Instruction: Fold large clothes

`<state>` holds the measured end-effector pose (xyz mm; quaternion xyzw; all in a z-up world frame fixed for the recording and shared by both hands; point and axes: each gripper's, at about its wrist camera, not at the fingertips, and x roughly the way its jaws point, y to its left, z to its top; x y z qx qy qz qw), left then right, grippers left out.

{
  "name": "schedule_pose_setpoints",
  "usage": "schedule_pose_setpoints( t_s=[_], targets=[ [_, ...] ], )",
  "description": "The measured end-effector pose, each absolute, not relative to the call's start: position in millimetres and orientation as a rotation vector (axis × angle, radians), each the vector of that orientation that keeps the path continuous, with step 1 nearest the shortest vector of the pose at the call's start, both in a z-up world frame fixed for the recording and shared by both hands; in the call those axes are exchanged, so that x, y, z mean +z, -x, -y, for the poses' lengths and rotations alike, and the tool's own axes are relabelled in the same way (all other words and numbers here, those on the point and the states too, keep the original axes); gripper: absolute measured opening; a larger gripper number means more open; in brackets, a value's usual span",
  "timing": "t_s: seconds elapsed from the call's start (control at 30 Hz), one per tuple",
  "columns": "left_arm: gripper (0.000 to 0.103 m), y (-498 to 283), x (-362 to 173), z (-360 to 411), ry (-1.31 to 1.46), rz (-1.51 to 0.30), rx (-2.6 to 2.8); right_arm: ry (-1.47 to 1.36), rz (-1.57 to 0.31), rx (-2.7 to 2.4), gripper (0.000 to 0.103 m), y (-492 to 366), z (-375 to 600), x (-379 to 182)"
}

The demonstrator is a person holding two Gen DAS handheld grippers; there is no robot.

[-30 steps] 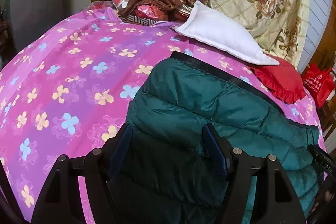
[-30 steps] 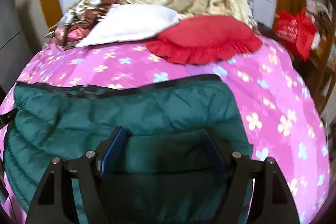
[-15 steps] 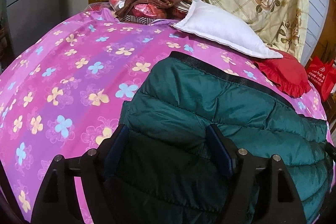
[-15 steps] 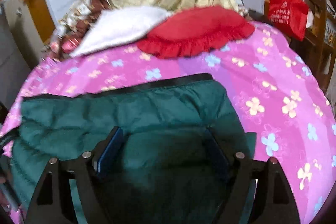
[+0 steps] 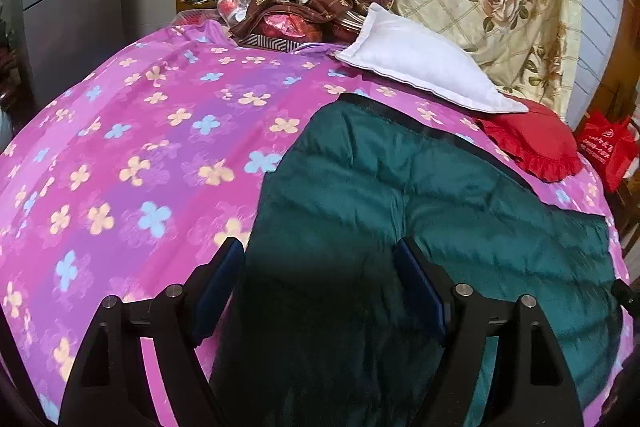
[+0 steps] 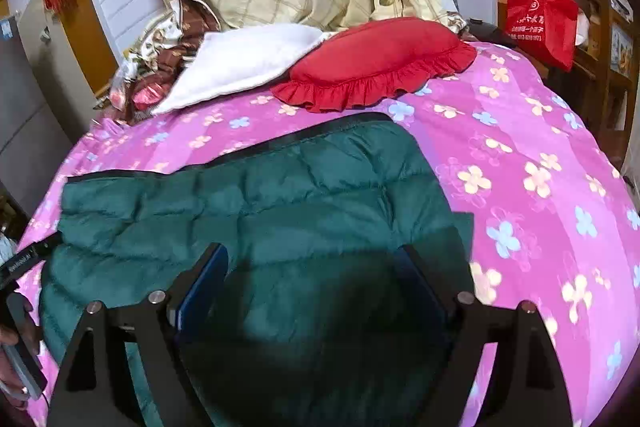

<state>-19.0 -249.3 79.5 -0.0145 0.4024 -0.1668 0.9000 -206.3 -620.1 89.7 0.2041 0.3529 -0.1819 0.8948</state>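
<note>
Since a second ago both grippers are pulling back across the bed: the far black-trimmed edge of the green puffer jacket (image 5: 420, 195) is sitting lower in each view and more of the pink flowered bedspread (image 5: 132, 155) is showing beyond it. Left gripper (image 5: 320, 267) is spread wide, with the last bit of opening still under way, its blue pads (image 5: 218, 283) standing over the jacket's left edge, nothing pinched. Right gripper (image 6: 314, 269) is still opening too; jacket fabric is lying under and between its fingers, but the pads (image 6: 202, 287) are clear of it, so it is released. Jacket is lying folded and flat on the bedspread, near side toward the cameras. White pillow (image 5: 416, 67) and red ruffled cushion (image 6: 376, 63) are sitting beyond it at the head end, overlapping each other, apart from the jacket. Red bag (image 6: 540, 21) is hanging off to the right of the bed.
</note>
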Motion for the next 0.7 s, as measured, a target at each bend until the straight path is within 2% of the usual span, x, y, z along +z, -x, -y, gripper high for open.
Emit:
schedule_pose_setpoints(
  t_s=[0.23, 0.4, 0.7],
  targets=[
    [0.061, 57, 96, 232, 0.005, -0.804, -0.347, -0.415, -0.754, -0.344, 0.090, 239, 601, 106],
    [0.061, 79, 106, 231, -0.023, -0.787, -0.357, -0.434, -0.780, -0.323, 0.096, 253, 596, 110],
    [0.061, 96, 113, 228, -0.033, -0.775, -0.369, -0.437, -0.804, -0.314, 0.096, 267, 584, 111]
  ],
)
